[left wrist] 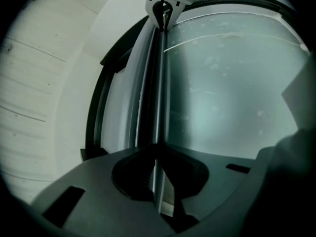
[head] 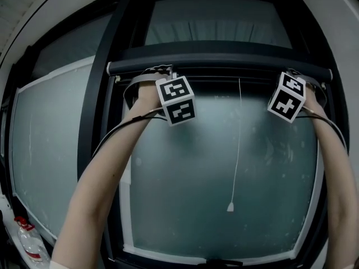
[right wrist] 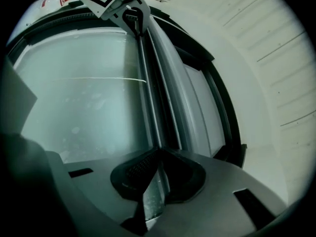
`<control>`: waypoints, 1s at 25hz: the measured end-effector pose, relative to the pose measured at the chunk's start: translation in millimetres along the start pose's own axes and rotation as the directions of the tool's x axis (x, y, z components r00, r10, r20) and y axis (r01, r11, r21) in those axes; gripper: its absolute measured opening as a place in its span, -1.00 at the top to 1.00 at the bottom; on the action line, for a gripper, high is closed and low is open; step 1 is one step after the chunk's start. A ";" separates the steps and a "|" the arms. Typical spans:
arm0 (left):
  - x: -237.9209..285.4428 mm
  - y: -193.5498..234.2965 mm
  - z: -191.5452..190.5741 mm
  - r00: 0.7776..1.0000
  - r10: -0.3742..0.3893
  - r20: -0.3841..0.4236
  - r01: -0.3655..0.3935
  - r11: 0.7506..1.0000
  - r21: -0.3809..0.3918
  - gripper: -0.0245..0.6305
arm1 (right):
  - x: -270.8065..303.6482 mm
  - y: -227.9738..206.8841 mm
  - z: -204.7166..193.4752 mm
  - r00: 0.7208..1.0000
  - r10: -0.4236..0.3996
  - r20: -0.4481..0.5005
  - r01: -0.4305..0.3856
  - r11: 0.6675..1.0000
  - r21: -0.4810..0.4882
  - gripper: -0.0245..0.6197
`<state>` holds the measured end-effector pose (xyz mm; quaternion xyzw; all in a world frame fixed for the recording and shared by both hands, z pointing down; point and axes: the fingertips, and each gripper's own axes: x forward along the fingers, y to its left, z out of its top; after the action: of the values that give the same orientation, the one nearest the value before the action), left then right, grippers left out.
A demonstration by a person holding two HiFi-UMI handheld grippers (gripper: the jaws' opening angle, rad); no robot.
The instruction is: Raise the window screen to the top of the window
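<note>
Overhead, screen bar tight within left tongs and right tongs.

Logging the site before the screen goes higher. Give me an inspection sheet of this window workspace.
Surface: frosted window pane in a dark frame.
Job's things: screen bar level across the window; pull cord hangs free below it.
Clutter: plastic bottle at lower left.
Grippers: left gripper and right gripper, jaws closed on the screen bar, one near each end.
Cables: cable loops back from the left gripper, second cable from the right gripper.
Surroundings: pale panelled surface beside the window.
</note>
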<state>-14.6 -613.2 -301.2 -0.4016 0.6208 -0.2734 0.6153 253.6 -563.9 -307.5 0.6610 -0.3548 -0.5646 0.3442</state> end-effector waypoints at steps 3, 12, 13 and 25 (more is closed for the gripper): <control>-0.3 0.0 0.4 0.999 -0.038 0.001 0.038 0.999 0.008 0.86 | -1.2 1.2 -2.2 0.999 -0.040 0.027 0.041 0.998 -0.047 0.86; -41.5 -17.8 -20.6 0.973 0.093 0.212 0.059 0.784 -0.617 0.86 | -34.8 39.4 -13.8 0.982 -0.075 0.175 -0.007 0.904 0.427 0.87; -54.7 -30.7 -23.0 0.963 0.109 0.245 0.104 0.693 -0.713 0.86 | -42.5 51.1 -17.1 0.977 -0.090 0.192 -0.009 0.885 0.465 0.86; -199.0 -296.5 -26.8 0.942 -0.067 0.330 0.327 0.414 -0.849 0.86 | -174.3 297.6 -40.6 0.939 0.033 0.342 -0.305 0.535 0.788 0.87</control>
<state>-8.8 -607.7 56.8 -0.7660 0.5376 0.0770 0.3439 250.6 -564.4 39.8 0.6174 -0.6875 -0.3821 -0.0108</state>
